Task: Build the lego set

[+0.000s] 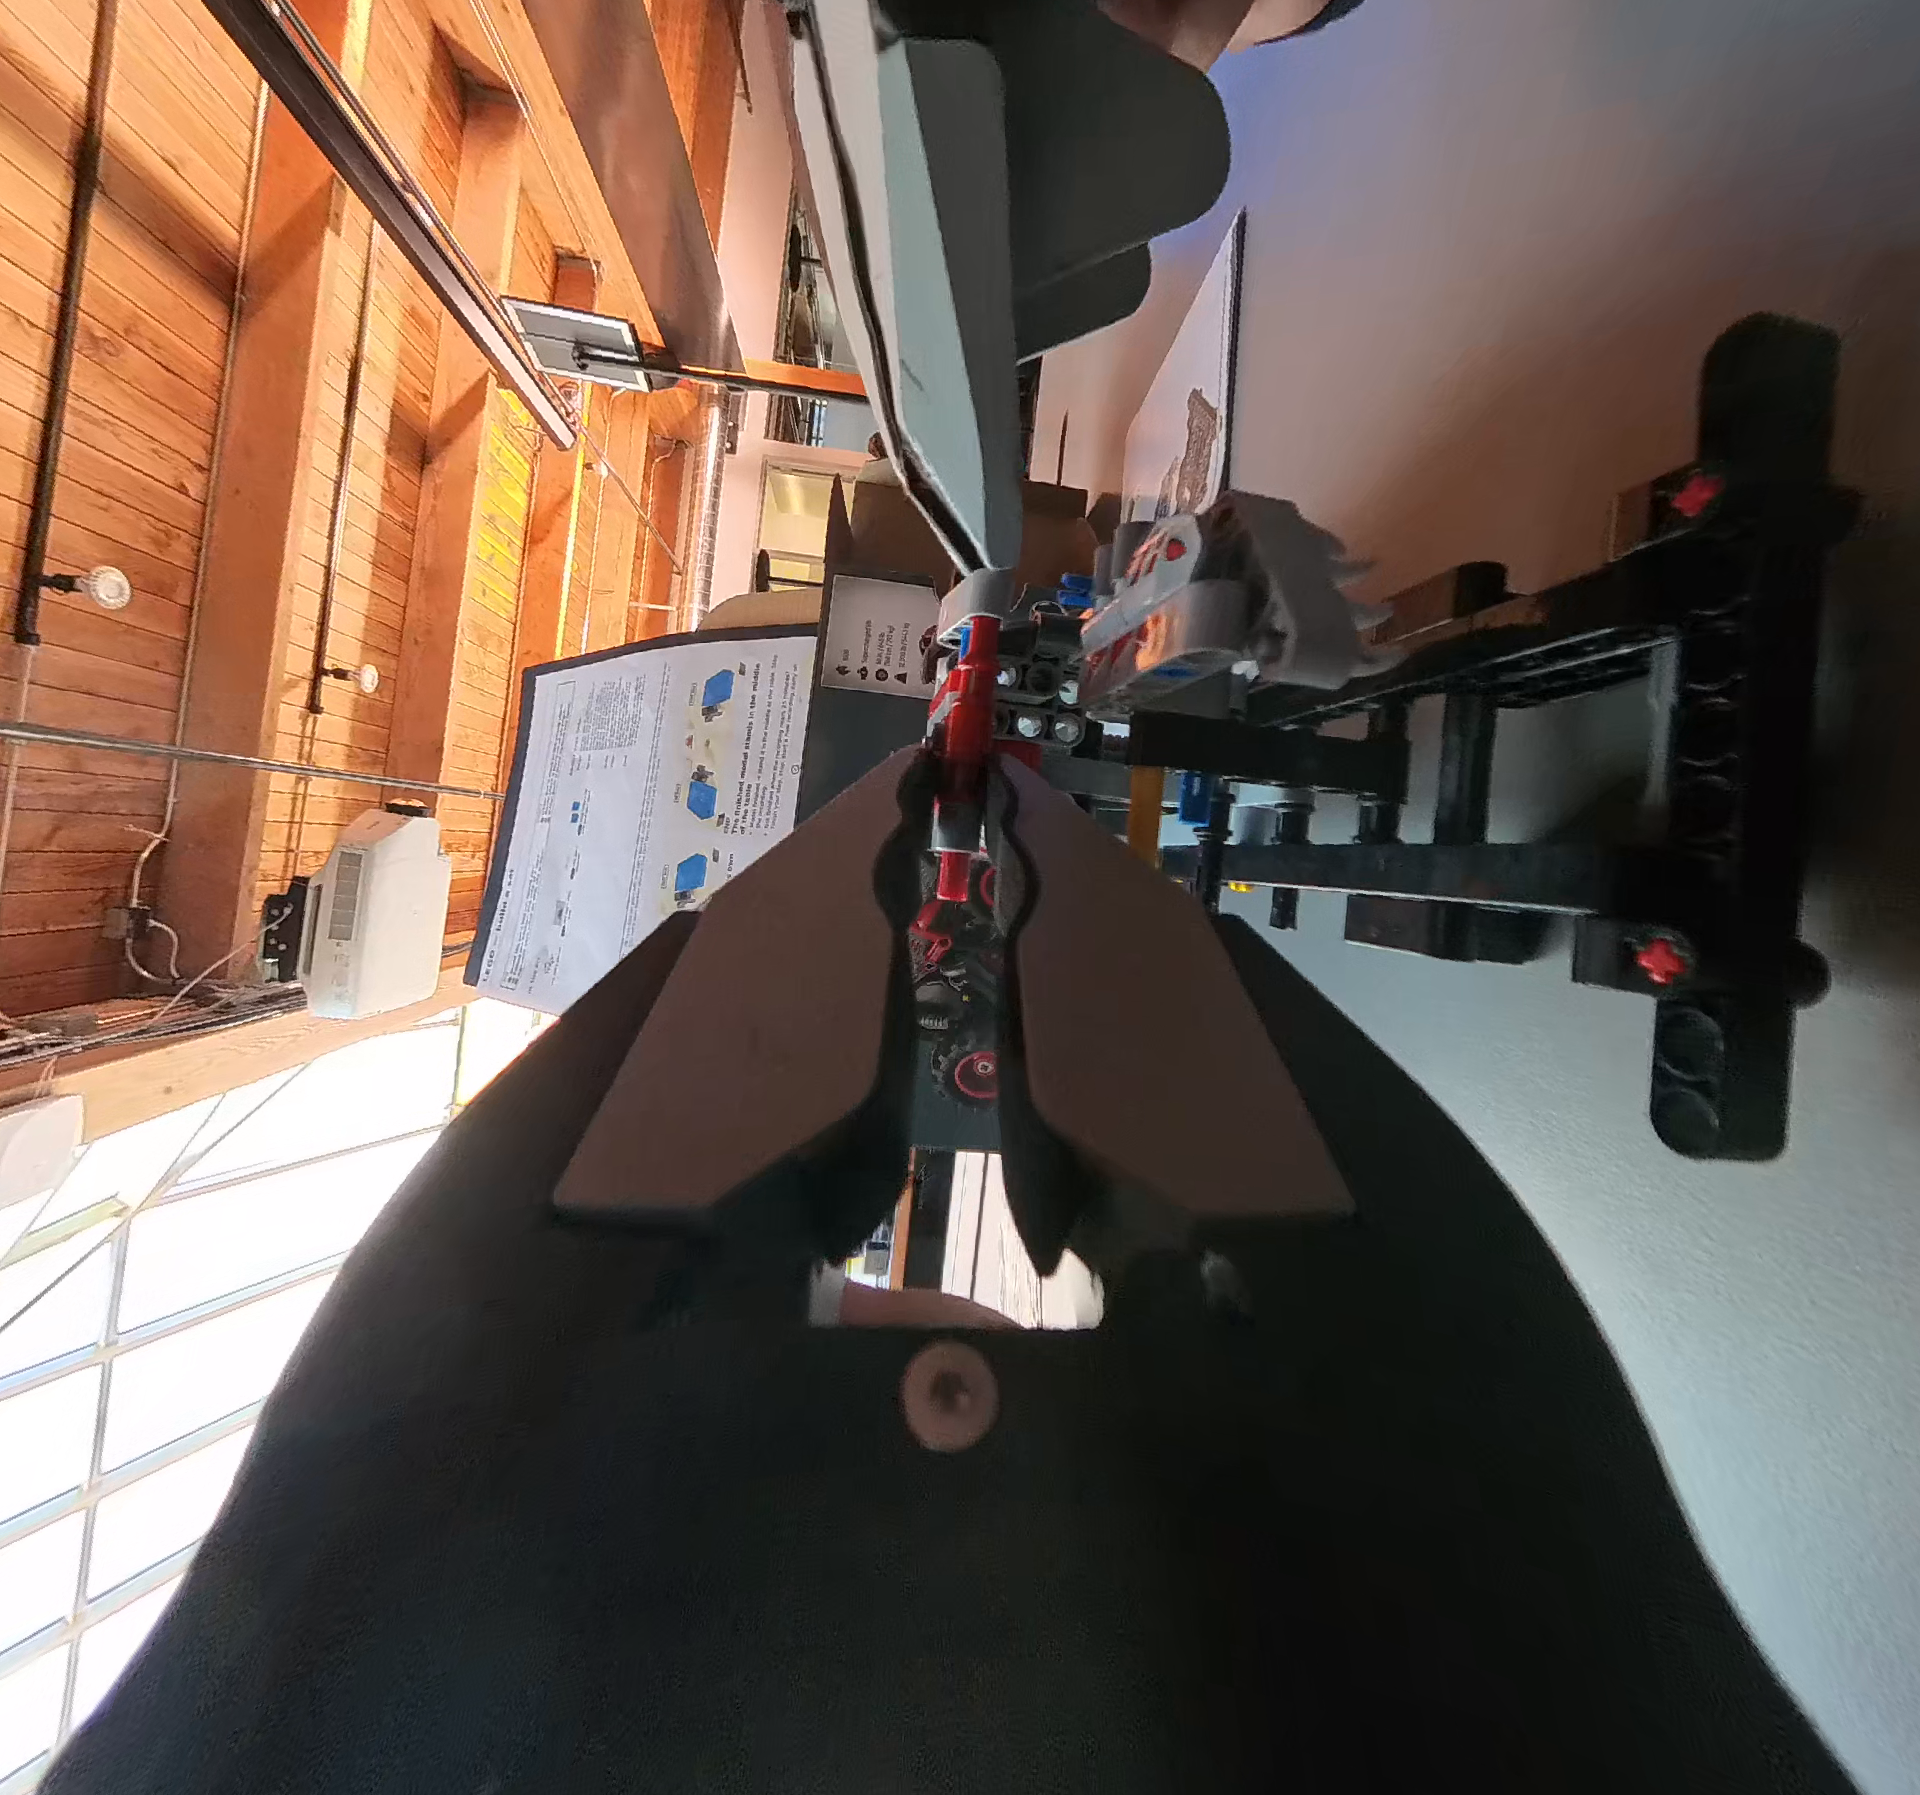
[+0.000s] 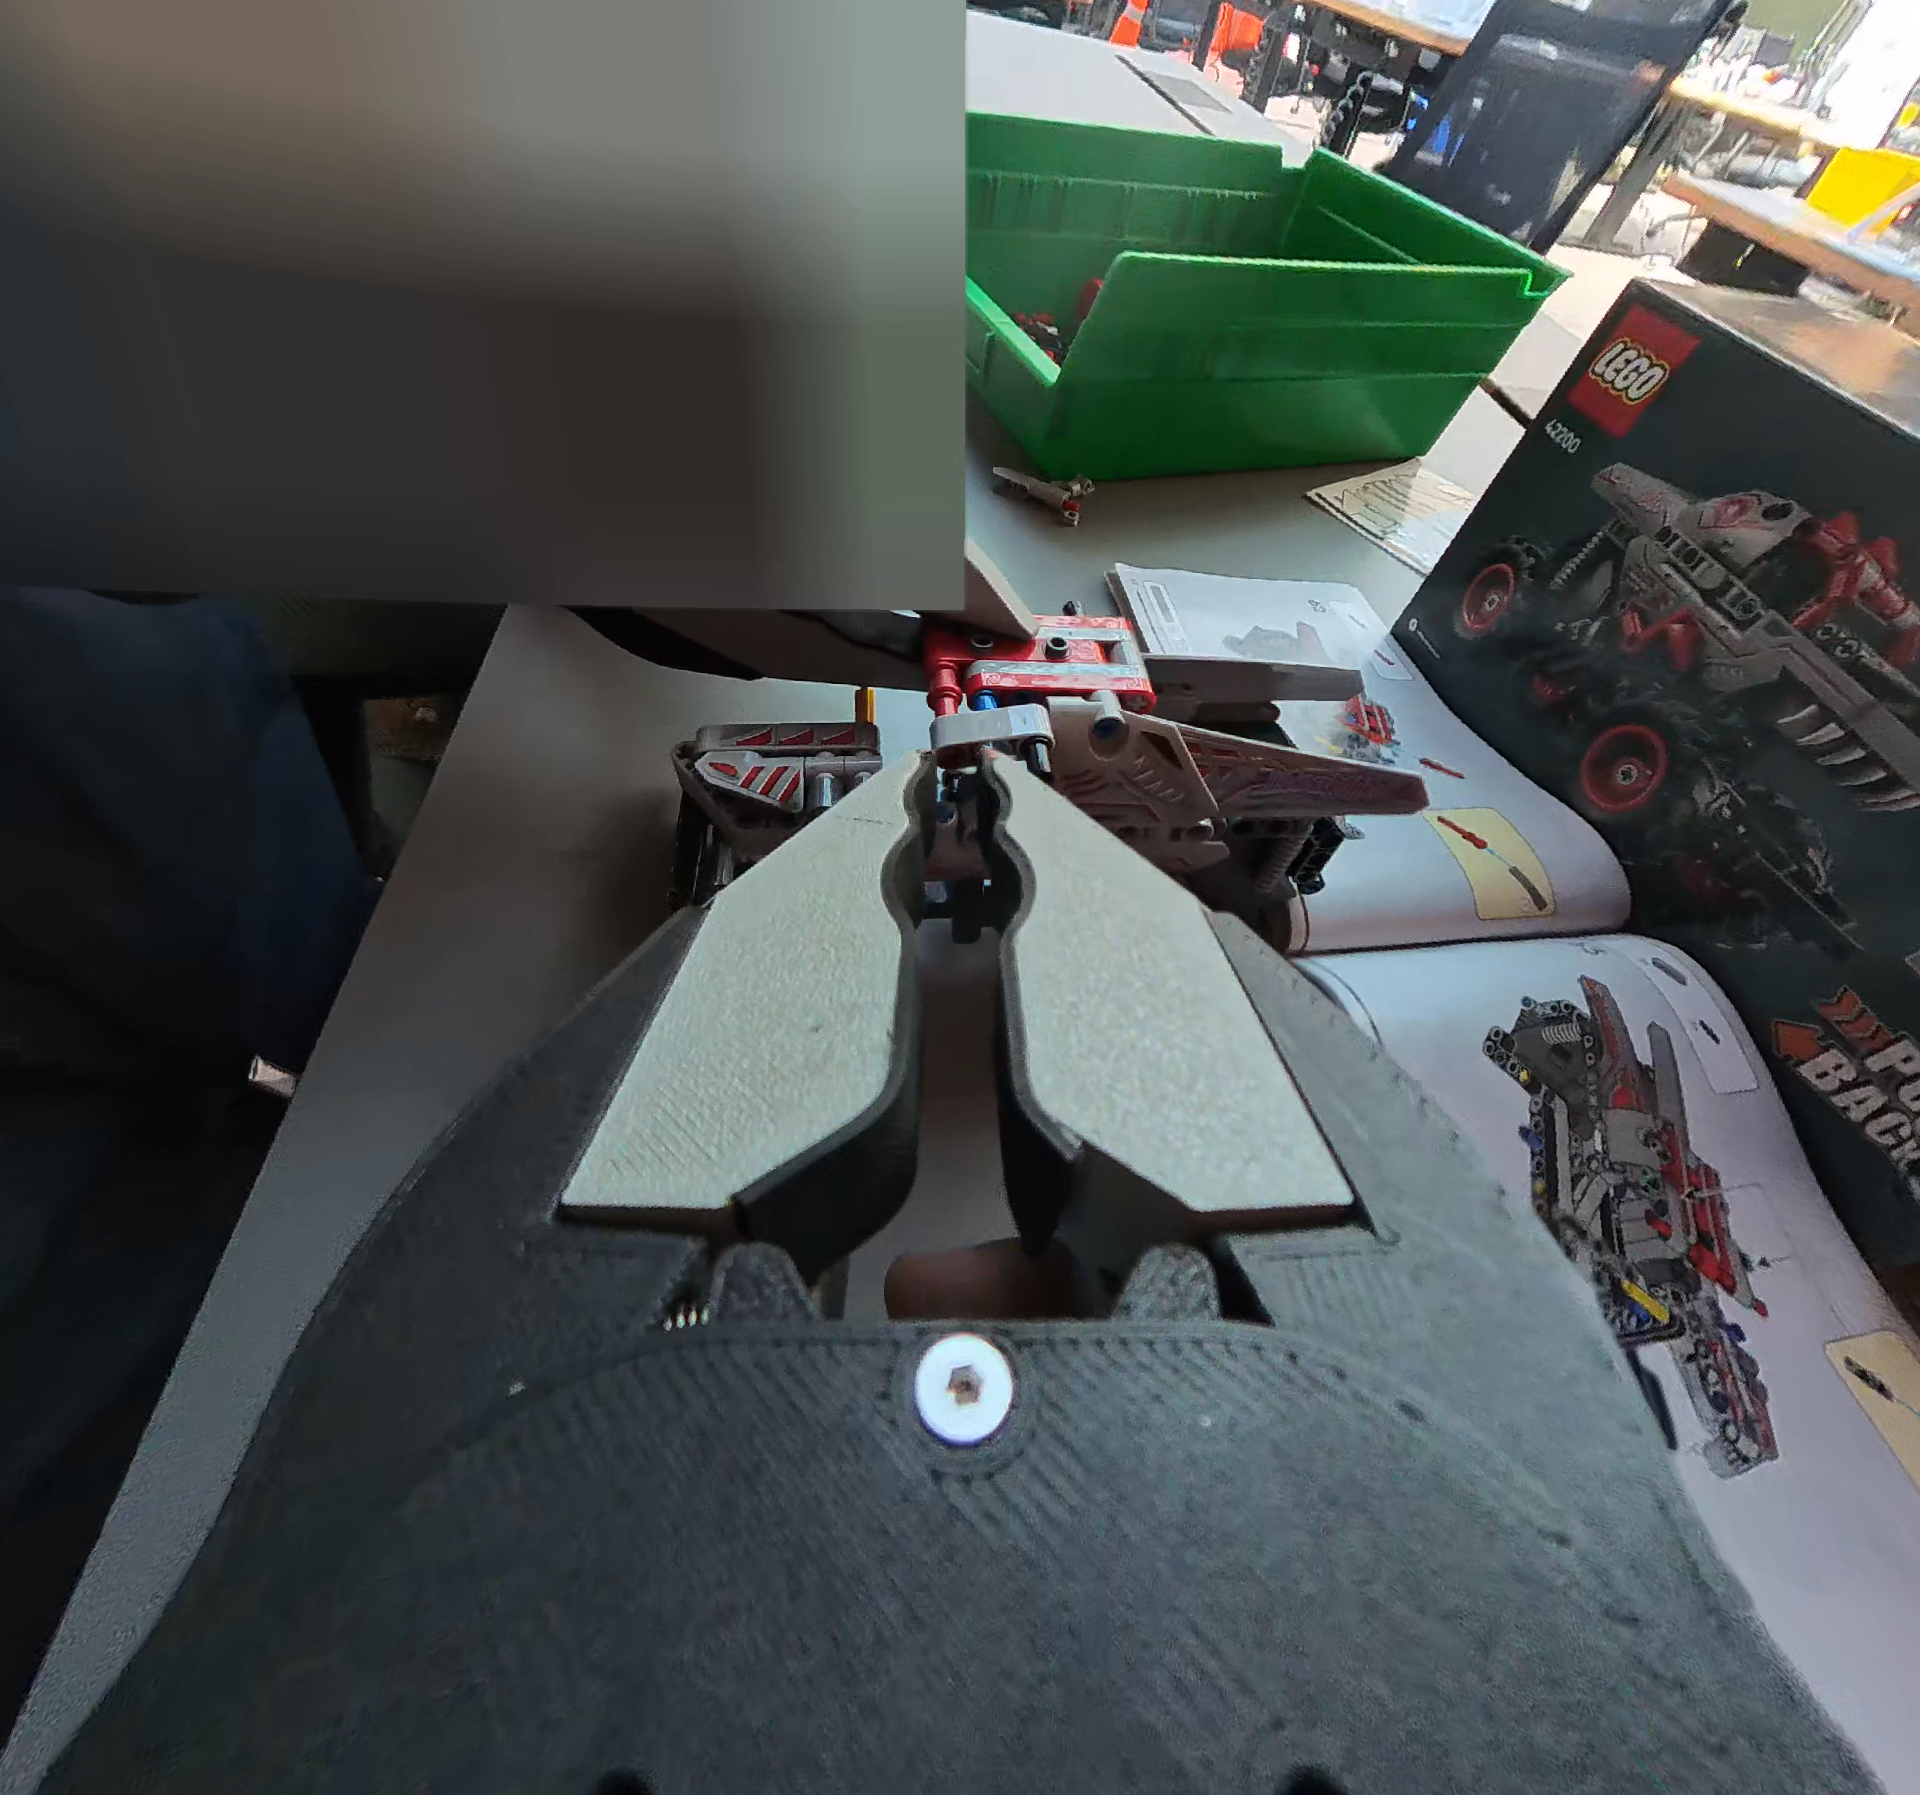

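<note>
While rolled sideways, left gripper [image 1: 961, 789], jaws pinching the red beam [image 1: 966, 706] (right gripper's [image 2: 961, 766] grasp unclear).

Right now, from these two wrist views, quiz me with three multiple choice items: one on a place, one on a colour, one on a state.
1. Where does the green bin sit relative to the lego model?
A. behind it
B. on top of it
C. under the table

2. What colour is the piece at the left gripper tips?
A. yellow
B. red
C. green

3. How is the instruction booklet lying?
A. rolled up
B. shut
C. open

Answers: 1 A, the bin lies farther back on the table; 2 B, a red piece sits between the tips; 3 C, printed pages show.
</note>
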### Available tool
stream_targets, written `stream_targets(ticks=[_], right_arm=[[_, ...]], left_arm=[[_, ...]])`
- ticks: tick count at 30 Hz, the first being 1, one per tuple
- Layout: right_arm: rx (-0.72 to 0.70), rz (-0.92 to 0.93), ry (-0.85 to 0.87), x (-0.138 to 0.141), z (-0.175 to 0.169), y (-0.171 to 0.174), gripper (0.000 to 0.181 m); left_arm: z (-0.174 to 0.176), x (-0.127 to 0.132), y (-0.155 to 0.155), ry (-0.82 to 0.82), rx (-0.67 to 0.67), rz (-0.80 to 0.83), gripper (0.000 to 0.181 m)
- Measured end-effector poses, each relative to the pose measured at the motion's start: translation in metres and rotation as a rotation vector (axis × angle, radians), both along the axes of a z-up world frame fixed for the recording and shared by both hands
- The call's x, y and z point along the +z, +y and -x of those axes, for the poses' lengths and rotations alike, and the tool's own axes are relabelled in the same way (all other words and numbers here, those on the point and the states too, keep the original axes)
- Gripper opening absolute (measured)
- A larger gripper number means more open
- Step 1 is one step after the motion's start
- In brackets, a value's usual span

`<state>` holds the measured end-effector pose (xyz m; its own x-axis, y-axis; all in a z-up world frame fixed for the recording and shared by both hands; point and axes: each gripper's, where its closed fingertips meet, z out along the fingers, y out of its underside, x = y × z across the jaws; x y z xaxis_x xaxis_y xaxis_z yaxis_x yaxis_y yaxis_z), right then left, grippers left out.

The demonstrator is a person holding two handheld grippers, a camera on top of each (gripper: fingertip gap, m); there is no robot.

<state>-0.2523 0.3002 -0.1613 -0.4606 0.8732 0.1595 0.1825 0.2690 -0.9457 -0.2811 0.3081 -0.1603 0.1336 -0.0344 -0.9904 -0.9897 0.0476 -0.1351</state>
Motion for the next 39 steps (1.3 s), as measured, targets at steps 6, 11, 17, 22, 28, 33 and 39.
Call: stream_targets(ticks=[6, 11, 17, 22, 28, 33, 39], right_arm=[[0.034, -0.055, 0.036, 0.0011, -0.0006, -0.0004, 0.000], [0.036, -0.090, 0.043, 0.0007, 0.0008, -0.0004, 0.000], [0.063, -0.098, 0.027, 0.0013, 0.0018, 0.0000, 0.000], [0.074, -0.099, 0.030, 0.0021, 0.0030, -0.0015, 0.000], [0.052, -0.152, 0.027, 0.0013, 0.0056, -0.0020, 0.000], [0.077, -0.136, 0.046, 0.0013, 0.0059, -0.0024, 0.000], [0.043, -0.161, 0.060, 0.0008, 0.0049, -0.0007, 0.000]], left_arm=[[0.0000, 0.0003, 0.0004, 0.008, 0.004, -0.003, 0.004], [0.0000, 0.0006, 0.0005, 0.019, 0.014, -0.004, 0.004], [0.0004, 0.0007, 0.0013, 0.021, 0.038, -0.001, 0.002], [0.0007, 0.0006, 0.0012, 0.024, 0.051, -0.001, 0.002], [0.0025, 0.0003, 0.0012, 0.038, 0.074, -0.005, 0.001], [0.0021, 0.0004, 0.0008, 0.028, 0.068, -0.004, 0.001], [0.0021, 0.0009, 0.0012, -0.001, 0.012, 0.000, 0.003]])
